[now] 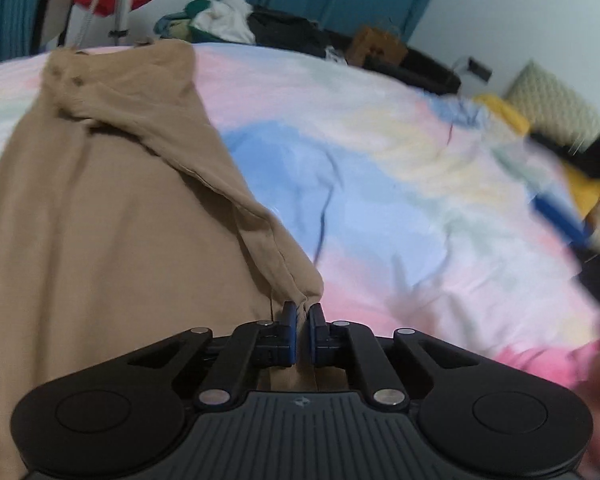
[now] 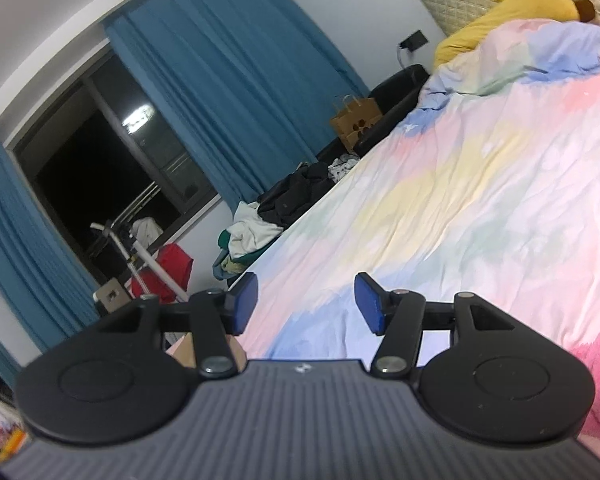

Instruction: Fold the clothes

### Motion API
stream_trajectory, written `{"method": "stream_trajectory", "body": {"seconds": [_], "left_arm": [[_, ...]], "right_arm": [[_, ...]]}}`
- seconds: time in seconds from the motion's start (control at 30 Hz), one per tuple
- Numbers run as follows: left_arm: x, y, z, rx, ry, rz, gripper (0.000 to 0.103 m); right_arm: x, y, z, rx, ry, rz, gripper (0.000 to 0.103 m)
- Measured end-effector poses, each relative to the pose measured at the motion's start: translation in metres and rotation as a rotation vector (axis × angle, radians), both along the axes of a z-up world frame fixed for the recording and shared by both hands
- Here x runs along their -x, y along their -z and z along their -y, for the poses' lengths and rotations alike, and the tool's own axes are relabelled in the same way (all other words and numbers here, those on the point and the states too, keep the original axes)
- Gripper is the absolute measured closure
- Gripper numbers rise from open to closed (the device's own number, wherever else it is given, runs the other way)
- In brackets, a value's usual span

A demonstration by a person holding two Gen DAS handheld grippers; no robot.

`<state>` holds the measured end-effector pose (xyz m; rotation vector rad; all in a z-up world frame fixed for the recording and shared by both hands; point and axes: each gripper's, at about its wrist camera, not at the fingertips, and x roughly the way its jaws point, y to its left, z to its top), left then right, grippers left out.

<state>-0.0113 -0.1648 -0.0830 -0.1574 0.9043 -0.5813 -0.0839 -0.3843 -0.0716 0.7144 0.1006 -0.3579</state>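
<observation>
The near corner of the tan garment is being pinched by the left gripper on the bed; the right gripper is being held spread, empty.

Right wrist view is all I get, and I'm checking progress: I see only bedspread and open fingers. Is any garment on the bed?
Observer: Yes, a tan garment lies spread on the bedspread, seen from the left wrist.
Operator: Is the left gripper holding it?
Observer: The left gripper is shut on a corner of the garment.
Operator: Is that corner folded over yet?
Observer: Not over the body; one long flap lies creased along the garment's edge.
</observation>
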Motion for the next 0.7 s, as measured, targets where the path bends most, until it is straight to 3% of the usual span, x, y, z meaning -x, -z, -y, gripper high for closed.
{"method": "stream_trajectory", "body": {"seconds": [0.07, 0.23, 0.37, 0.43, 0.57, 0.67, 0.7], "left_arm": [[-0.001, -0.008, -0.029, 0.05, -0.037, -0.043, 0.097], [-0.012, 0.01, -0.075, 0.026, -0.093, -0.106, 0.097], [-0.022, 0.028, -0.1, 0.064, -0.105, -0.17, 0.095], [-0.024, 0.032, -0.11, 0.091, -0.105, -0.186, 0.088], [-0.013, 0.016, -0.132, 0.118, -0.081, -0.131, 0.061], [-0.004, 0.008, -0.161, 0.129, -0.125, -0.078, 0.044], [-0.003, 0.009, -0.17, 0.128, -0.152, -0.07, 0.043]], "right_arm": [[-0.006, -0.001, -0.006, 0.022, -0.036, -0.025, 0.046], [-0.036, 0.005, -0.022, 0.02, -0.225, -0.138, 0.046], [-0.06, 0.015, -0.032, -0.031, -0.384, -0.245, 0.046], [-0.07, 0.019, -0.04, -0.044, -0.454, -0.304, 0.046], [-0.086, 0.03, -0.064, -0.068, -0.609, -0.417, 0.046], [-0.095, 0.038, -0.079, -0.073, -0.663, -0.502, 0.046], [-0.097, 0.04, -0.081, -0.078, -0.669, -0.524, 0.046]]}}
